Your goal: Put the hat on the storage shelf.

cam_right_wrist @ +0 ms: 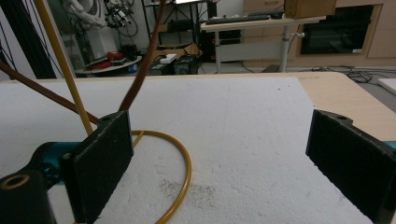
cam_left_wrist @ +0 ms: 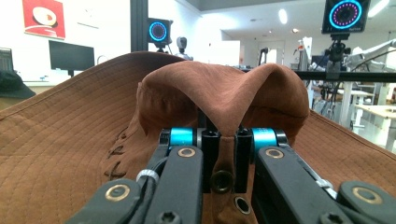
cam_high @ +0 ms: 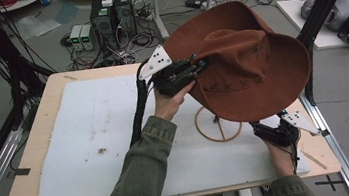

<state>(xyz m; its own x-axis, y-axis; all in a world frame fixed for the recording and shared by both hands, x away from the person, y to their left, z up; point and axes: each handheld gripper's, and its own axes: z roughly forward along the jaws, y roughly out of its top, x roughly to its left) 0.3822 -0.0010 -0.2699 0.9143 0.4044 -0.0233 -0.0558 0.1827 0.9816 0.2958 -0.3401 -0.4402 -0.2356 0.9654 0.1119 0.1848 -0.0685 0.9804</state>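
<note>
Your left tool (cam_left_wrist: 223,140) pinches the crown of the brown hat (cam_high: 246,61), holding it above the wire stand (cam_high: 218,125) on the tabletop (cam_high: 50,88). Your right tool (cam_right_wrist: 219,163) rests spread beside the stand's ring. Next: centre the hat over the stand, then lower it.

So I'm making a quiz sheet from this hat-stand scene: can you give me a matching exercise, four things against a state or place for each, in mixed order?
Things:
1. brown hat
2. left gripper
3. right gripper
4. yellow ring base of the stand

States or places:
A. jaws wide apart with nothing between the pads
B. lying flat on the white foam mat
C. shut on a pinched fold of the crown
D. held up above the table, over the stand

Pairs: 1-D, 2-C, 3-A, 4-B
</note>
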